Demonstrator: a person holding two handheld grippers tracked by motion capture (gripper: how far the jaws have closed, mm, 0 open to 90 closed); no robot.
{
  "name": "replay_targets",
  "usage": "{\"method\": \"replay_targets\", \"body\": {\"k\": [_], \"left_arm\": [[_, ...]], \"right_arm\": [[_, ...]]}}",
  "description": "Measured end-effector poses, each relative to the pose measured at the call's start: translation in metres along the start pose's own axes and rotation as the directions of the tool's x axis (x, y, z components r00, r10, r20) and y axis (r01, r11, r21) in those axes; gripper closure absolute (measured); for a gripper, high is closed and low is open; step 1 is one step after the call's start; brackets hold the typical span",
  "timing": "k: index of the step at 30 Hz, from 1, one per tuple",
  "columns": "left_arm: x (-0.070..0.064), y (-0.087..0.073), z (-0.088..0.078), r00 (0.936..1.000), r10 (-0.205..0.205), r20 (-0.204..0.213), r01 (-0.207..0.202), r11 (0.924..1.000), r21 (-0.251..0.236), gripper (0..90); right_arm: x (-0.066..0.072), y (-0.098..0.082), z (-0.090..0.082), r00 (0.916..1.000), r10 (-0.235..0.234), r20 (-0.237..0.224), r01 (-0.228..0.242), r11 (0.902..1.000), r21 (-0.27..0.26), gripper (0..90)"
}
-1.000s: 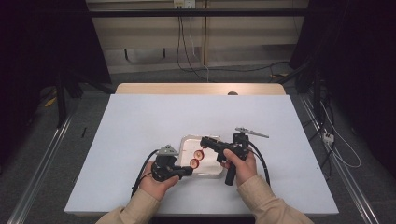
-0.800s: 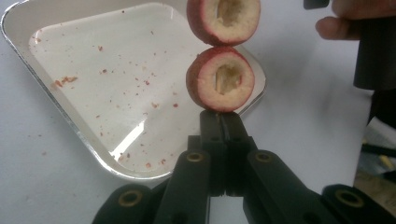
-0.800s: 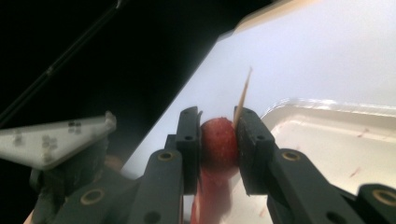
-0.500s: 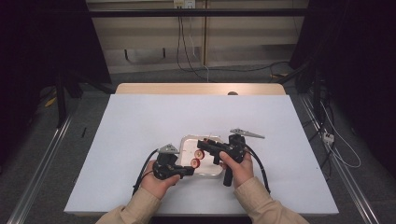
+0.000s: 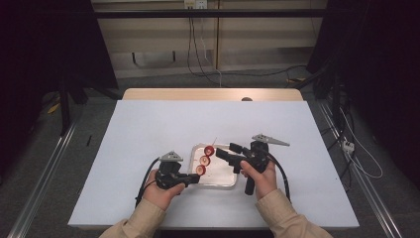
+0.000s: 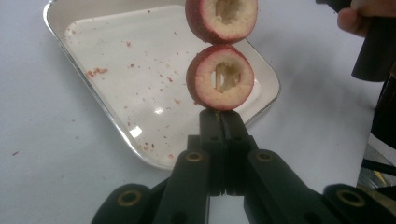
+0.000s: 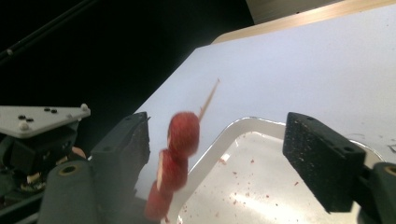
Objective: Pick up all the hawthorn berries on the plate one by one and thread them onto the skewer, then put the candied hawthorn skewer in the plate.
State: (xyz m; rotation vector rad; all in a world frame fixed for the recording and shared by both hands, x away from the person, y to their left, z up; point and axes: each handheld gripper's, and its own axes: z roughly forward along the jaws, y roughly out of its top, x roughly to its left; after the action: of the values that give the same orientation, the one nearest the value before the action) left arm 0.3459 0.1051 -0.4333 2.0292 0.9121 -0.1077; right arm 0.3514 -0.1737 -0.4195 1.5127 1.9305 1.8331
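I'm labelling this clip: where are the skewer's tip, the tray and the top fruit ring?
skewer (image 7: 212, 93), right gripper view, bare pointed end.
tray (image 6: 84, 79), left gripper view, left rim.
top fruit ring (image 5: 210, 150), high view, red face.

White table (image 5: 148, 129) carries red crumbs (image 6: 14, 153) at 9 o'clock of the tray. Cables (image 5: 198, 54) hang down the wall at 12 o'clock.

Operator and handheld grippers, appearance.
Tan sleeves (image 5: 143, 224); black left gripper (image 5: 194, 177) and right gripper (image 5: 224, 151), each with grey triangular plate, brass-ringed pivots, black cable.
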Motion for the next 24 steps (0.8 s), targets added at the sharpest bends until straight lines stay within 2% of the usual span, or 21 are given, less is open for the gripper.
{"method": "replay_targets", "body": {"k": [2,6,15,19,21,24], "left_arm": [[0.001,0.0,-0.001,1.0,-0.004,-0.005,0.004,1.0,0.002,89.7],[0.004,0.0,-0.002,0.9998,-0.017,-0.006,0.017,0.9998,0.007,89.7],[0.007,0.002,-0.005,0.9996,-0.028,-0.008,0.027,0.9995,-0.016,89.5],[0.008,0.003,-0.004,0.9989,-0.047,-0.006,0.047,0.9985,-0.029,89.5],[0.009,0.003,-0.004,0.9991,-0.042,-0.009,0.041,0.9988,-0.027,89.4],[0.01,0.005,-0.002,0.9989,-0.046,-0.007,0.046,0.9984,-0.032,89.4]], "right_arm": [[0.0,-0.001,-0.001,0.9994,-0.029,0.019,0.029,0.9996,0.005,19.0],[-0.002,-0.005,0.0,0.998,-0.055,0.031,0.054,0.9983,0.02,15.4],[-0.004,-0.013,-0.002,0.9945,-0.096,0.044,0.094,0.9947,0.043,12.7],[-0.006,-0.015,-0.005,0.9927,-0.109,0.052,0.107,0.9935,0.04,12.7],[-0.008,-0.016,-0.006,0.9924,-0.109,0.057,0.107,0.9935,0.04,12.6],[-0.009,-0.016,-0.008,0.9886,-0.135,0.067,0.132,0.9903,0.044,12.6]]}}
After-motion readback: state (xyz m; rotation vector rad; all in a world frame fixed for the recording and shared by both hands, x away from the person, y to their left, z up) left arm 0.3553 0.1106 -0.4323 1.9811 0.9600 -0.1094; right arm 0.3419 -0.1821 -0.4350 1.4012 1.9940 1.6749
